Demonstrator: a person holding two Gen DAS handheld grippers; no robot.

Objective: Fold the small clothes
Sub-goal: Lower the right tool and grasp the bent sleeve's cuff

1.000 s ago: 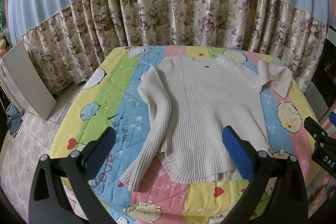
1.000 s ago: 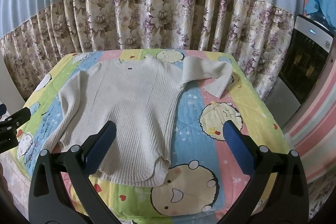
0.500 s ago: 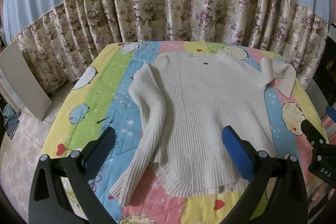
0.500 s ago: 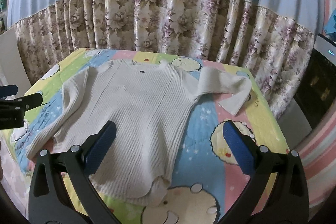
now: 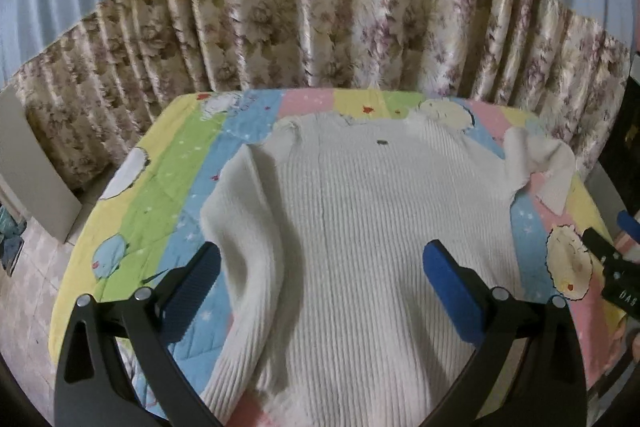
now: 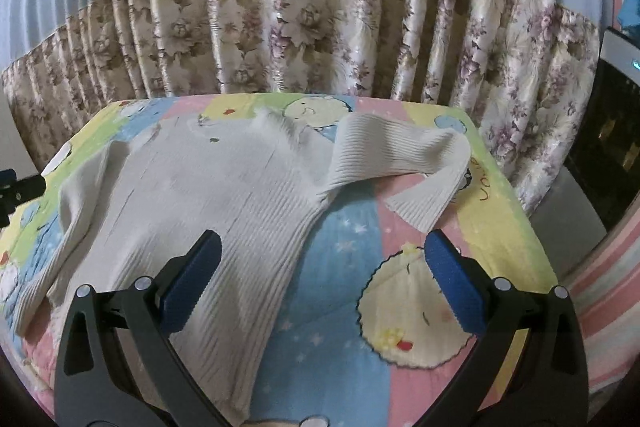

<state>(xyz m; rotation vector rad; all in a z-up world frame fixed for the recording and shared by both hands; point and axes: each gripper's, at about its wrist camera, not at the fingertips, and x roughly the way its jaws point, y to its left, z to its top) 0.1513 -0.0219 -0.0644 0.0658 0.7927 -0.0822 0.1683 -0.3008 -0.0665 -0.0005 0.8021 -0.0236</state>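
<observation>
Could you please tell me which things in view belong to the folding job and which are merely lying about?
Job: cream sweater, left gripper, right gripper, both open.

Lying about: cartoon quilt, floral curtain, white board.

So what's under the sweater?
The sweater lies flat on a quilt with coloured stripes and cartoon figures, which shows all round it. The quilt's pattern beneath the sweater is covered, as is whatever the quilt lies on.

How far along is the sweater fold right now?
Done: the sweater lies spread flat on the quilt. In hand: nothing; the left tool and right tool hover open above it. Left: both sleeves and the body, no fold made yet.
</observation>
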